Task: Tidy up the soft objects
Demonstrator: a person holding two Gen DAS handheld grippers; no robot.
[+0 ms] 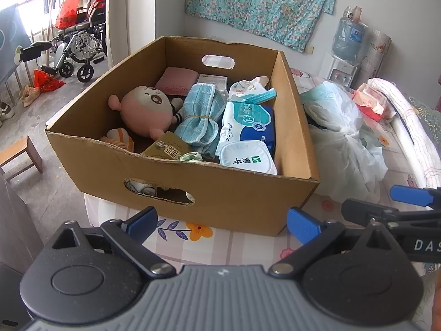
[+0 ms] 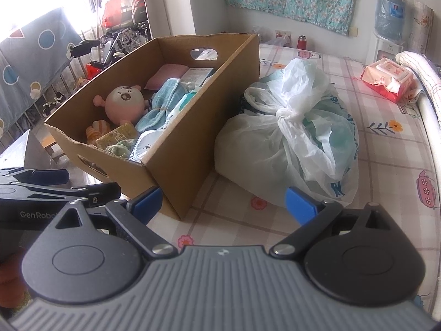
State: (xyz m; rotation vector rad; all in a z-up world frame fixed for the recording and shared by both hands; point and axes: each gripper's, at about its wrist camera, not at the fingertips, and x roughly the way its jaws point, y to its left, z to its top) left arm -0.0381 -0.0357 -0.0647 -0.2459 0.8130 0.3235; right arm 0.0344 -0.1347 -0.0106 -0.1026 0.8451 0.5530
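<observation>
A cardboard box stands on the bed, filled with soft things: a pink plush doll, a tied blue towel, wet-wipe packs, a pink cloth. To its right lies a knotted white plastic bag. My left gripper is open, just in front of the box's near wall. My right gripper is open and empty, between the box corner and the bag.
A red wipes pack and a rolled white blanket lie at the far right of the bed. A water dispenser stands by the wall. Left of the bed are a wheelchair and a small wooden stool.
</observation>
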